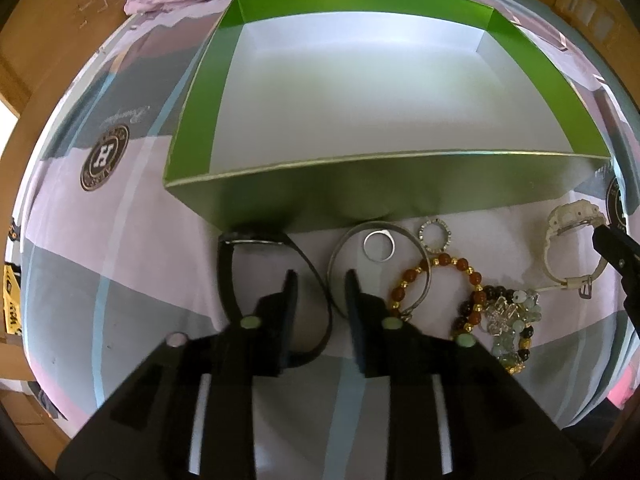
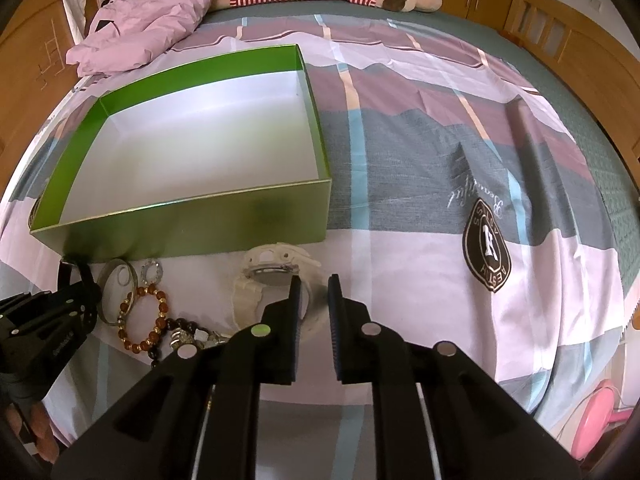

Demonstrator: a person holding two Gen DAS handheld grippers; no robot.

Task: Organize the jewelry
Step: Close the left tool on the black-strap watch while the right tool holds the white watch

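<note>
Right, jewelry sits in a row on the patchwork bedspread [image 2: 420,208], along the near wall of the green box [image 1: 360,204], whose white floor is bare. Left gripper [image 1: 320,280] hovers low over the black watch [image 1: 276,280], jaws apart, one finger above the strap loop, the other by the silver bangle [image 1: 340,264]. That watch lies on its side, dial against the box wall, strap looping back toward the camera. Inside the bangle rests a plain silver ring [image 1: 379,245]; just beside it, a small sparkly ring [image 1: 435,233]. An amber bead bracelet [image 1: 440,276] overlaps the bangle's rim and touches a tangle of dark and pale green beads [image 1: 508,320].

Over to the right gripper [image 2: 314,284]: fingers parted, straddling the white watch [image 2: 272,280]. It too lies on its side, case toward the box, pale strap curving back between the jaws; contact can't be made out. A pink garment [image 2: 152,16] lies crumpled beyond the box.
</note>
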